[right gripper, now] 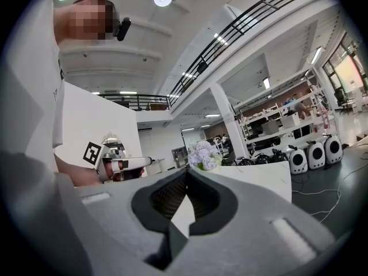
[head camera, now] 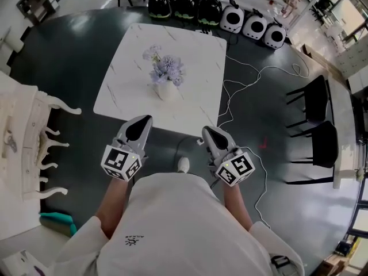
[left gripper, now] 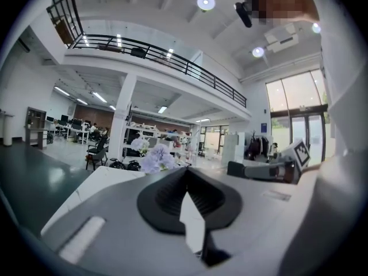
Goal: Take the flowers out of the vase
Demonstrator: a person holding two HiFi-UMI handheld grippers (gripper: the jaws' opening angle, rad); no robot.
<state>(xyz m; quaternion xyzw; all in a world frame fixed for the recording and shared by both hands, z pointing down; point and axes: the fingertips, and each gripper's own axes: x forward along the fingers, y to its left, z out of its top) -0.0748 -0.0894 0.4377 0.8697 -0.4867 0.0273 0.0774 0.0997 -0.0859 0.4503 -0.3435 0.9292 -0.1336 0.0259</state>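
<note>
A bunch of pale purple flowers (head camera: pixel 165 69) stands in a small white vase (head camera: pixel 167 89) in the middle of a white marble table (head camera: pixel 195 56). Both grippers hover short of the table's near edge, well apart from the vase. The left gripper (head camera: pixel 145 119) is shut with nothing in it, and so is the right gripper (head camera: pixel 207 131). In the left gripper view the jaws (left gripper: pixel 186 170) meet at a point, with the flowers (left gripper: pixel 155 157) just beyond them. In the right gripper view the closed jaws (right gripper: pixel 187 171) aim at the flowers (right gripper: pixel 202 154) on the table (right gripper: pixel 259 177).
Black chairs (head camera: pixel 316 125) stand to the right on the dark floor. White cables (head camera: pixel 247 79) trail beside the table. Several pet-carrier backpacks (head camera: pixel 253 23) line the far side. A white ornate piece of furniture (head camera: pixel 29 137) is at the left.
</note>
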